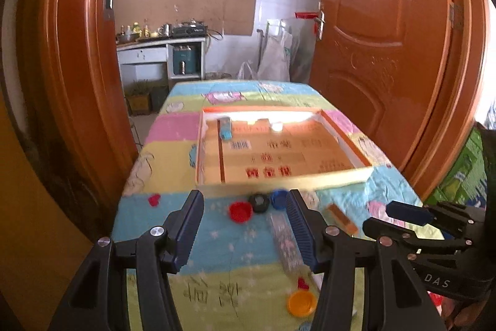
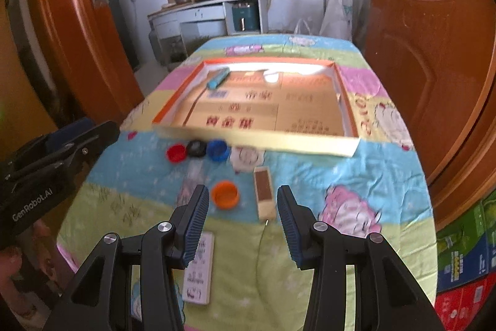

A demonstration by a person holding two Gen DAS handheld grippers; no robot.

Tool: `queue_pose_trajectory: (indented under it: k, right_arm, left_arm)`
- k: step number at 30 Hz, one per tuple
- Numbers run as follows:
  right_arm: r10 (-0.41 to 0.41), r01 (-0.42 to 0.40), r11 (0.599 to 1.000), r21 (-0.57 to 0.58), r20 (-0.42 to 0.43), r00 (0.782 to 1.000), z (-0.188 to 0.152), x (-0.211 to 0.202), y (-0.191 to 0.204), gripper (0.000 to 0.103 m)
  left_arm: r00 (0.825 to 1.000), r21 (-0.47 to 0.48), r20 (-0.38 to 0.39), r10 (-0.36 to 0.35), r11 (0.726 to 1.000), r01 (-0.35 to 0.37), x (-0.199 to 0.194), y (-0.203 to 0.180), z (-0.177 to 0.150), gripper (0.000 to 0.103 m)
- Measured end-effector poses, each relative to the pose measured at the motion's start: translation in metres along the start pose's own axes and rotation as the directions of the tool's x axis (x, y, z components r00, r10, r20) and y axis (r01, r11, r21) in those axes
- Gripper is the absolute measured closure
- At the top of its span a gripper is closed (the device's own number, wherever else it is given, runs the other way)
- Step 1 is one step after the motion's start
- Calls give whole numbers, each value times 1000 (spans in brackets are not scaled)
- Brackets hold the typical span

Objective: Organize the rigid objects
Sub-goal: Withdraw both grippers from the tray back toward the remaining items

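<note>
From the left wrist view, the left gripper hangs over the table draped in a pastel cartoon-print cloth, its 2 jaws spread wide with nothing between the pads. Just past the fingertips sit 3 small round caps in a row: a red plastic cap, a black plastic cap and a blue plastic cap, touching or nearly so. Behind them lies the shallow orange-rimmed cardboard tray, with a light-blue oblong object in its far left corner. A clear plastic rectangular case lies beside the right finger, an orange round cap nearer the camera, and a tan wooden block off to the right, by the right gripper.

From the right wrist view, the right gripper also stands open and empty (jaws roughly half apart). The orange cap and the wooden block lie just ahead between its fingers, near each other but apart. A white printed rectangular card lies under the left finger.
</note>
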State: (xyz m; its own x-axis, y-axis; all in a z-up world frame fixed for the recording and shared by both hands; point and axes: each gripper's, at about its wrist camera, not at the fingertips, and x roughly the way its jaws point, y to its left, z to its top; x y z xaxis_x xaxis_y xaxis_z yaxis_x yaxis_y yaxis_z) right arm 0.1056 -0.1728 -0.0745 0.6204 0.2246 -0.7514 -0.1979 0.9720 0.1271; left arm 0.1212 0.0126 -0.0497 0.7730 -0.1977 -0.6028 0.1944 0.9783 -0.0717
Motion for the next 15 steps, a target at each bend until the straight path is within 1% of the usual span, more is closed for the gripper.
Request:
queue_pose_trajectory:
  k: [3,7,15]
  right_arm:
    - [10,-10,1000,-1,-24,1000,-15,5,4,56]
    - [1,-1,1000,1,-46,999,-32,11,7,56]
    - [-34,36,999,37,-60,998,-48,10,-2,56]
  left_arm:
    - [999,9,-28,-31,999,31,3,-2,-15,48]
    - [995,42,-58,-85,995,87,2,-10,-38,48]
    - [979,126,-142,-148,978,166,9,-28,-83,48]
